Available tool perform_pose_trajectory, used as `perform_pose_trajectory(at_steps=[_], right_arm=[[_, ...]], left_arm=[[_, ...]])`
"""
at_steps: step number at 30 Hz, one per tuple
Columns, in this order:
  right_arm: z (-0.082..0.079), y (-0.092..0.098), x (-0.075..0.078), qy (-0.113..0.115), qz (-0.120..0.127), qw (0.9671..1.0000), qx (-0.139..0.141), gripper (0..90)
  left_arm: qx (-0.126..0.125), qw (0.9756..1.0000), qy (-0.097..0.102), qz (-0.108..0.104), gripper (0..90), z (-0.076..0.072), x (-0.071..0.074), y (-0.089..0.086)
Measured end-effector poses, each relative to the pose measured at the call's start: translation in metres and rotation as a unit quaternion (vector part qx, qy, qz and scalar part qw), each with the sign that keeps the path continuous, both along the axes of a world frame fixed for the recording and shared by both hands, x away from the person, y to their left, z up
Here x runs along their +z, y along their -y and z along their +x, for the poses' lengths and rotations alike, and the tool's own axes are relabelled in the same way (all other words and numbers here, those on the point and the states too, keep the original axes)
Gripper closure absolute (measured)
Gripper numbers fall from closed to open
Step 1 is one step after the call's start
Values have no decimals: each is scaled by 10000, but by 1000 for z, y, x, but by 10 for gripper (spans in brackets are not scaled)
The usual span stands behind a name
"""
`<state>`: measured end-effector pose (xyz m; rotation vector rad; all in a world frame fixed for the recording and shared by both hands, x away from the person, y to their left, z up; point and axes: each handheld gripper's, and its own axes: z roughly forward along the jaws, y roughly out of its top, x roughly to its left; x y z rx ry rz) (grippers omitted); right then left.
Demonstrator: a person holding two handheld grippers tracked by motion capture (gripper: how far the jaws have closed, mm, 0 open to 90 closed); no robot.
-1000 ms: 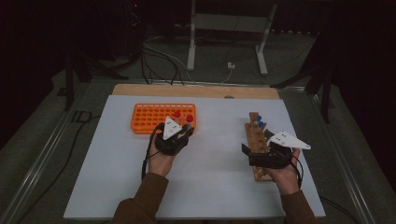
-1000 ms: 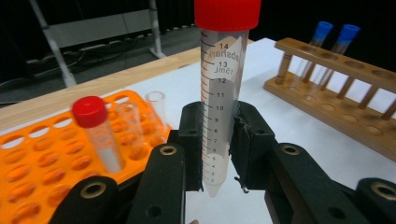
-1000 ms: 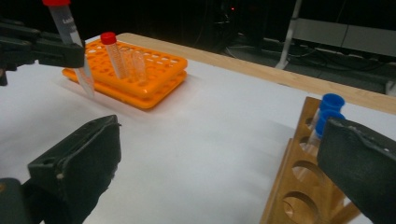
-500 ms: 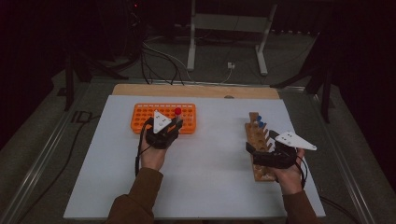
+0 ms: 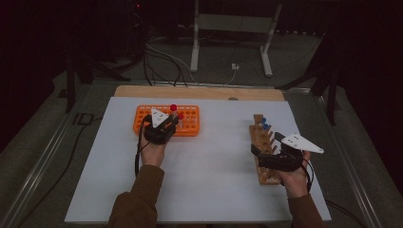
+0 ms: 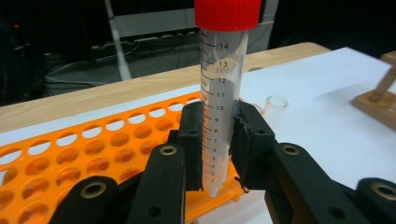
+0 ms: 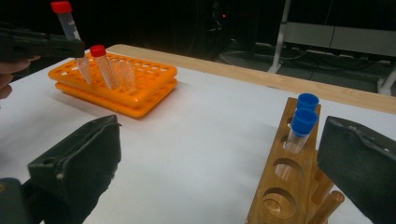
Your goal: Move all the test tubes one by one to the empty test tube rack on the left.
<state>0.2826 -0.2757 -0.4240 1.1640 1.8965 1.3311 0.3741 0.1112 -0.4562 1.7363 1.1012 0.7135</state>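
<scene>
Pinching a red-capped tube (image 6: 223,93) upright between the left gripper (image 6: 219,144) pads, centre frame, just above the orange rack (image 6: 70,154). Hovering with right gripper (image 7: 219,158) jaws spread wide beside the wooden rack (image 7: 285,186), lower right.

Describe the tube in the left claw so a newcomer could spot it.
Find the orange rack at the far left of the white table. At its near edge the left claw is shut on a clear, graduated, red-capped tube. Unlike the red-capped tube in the rack, it hangs above the holes.
</scene>
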Motion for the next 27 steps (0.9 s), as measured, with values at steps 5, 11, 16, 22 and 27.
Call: perform_pose_trajectory(at_steps=[5,11,16,22,27], right_arm=[[0,1,0,19,12,10000,1,0],[0,0,-1,-12,11,10000,-5,0],[0,0,-1,-12,10,10000,-8,0],[-1,1,-1,-11,39,10000,-20,0],[-1,2,0,-1,56,10000,-22,0]], left_arm=[[218,9998,-19,17,758,7,-3,-2],[380,9993,-36,-23,758,13,-8,-3],[413,9991,-67,-65,758,17,-13,-1],[395,9991,-129,-30,758,20,-18,3],[375,9990,-214,65,758,22,-22,6]])
